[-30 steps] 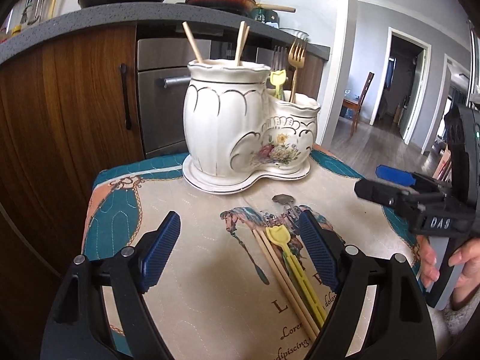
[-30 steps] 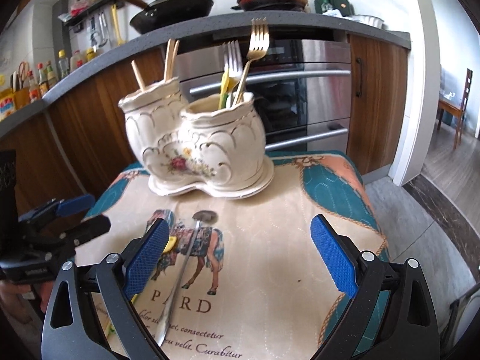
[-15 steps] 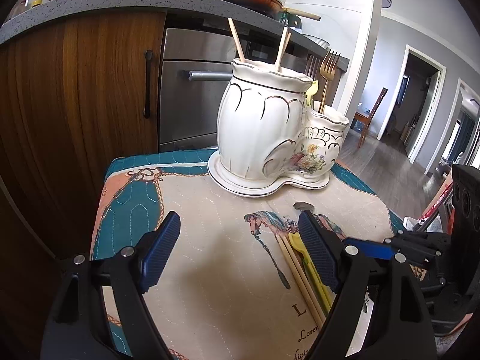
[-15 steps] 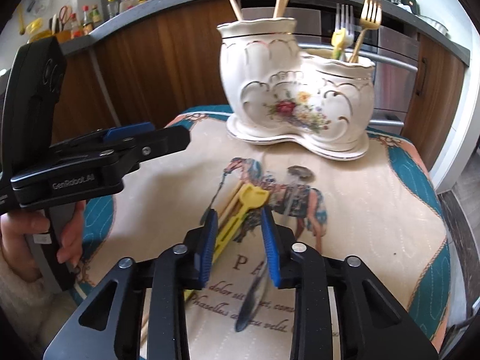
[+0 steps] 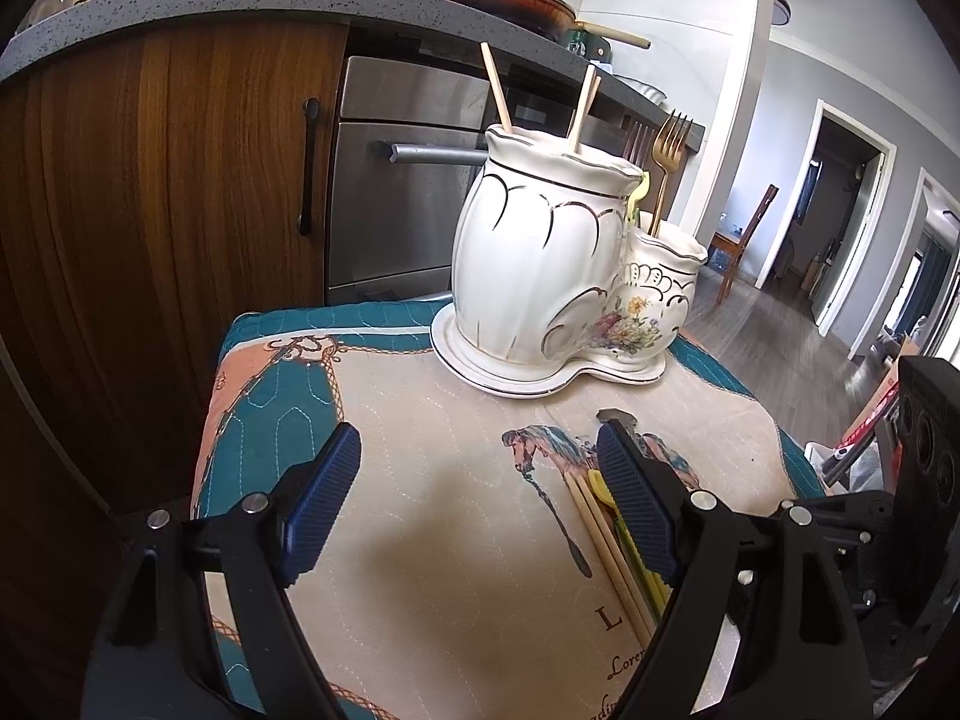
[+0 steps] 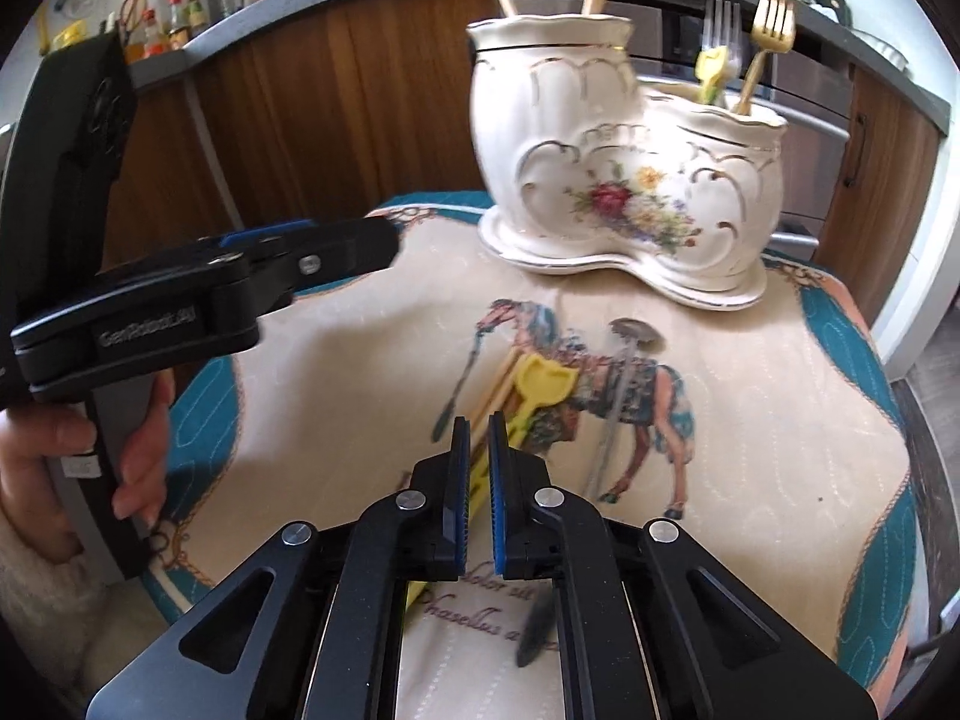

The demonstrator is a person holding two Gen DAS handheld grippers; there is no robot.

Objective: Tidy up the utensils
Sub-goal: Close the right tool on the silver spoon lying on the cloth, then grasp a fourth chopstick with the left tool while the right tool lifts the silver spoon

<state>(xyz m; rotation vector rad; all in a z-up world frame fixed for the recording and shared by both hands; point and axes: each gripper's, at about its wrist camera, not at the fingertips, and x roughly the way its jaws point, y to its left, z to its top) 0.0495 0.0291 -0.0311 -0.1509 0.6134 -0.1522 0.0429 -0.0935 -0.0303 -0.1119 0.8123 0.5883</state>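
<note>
- The left gripper hovers over the quilted cloth on the worktop, its jaws wide apart and empty.
- The right gripper sits low over the near part of the cloth, jaws almost together around the yellow utensil; whether they actually pinch it, I cannot tell.
- Wooden chopsticks lie just beside the yellow utensil, and a metal spoon lies to their right.
- The white ceramic holder stands at the far side of the cloth, chopsticks in its taller pot, a gold fork in the lower one.
- A hand grips the left gripper's handle at the left.
</note>
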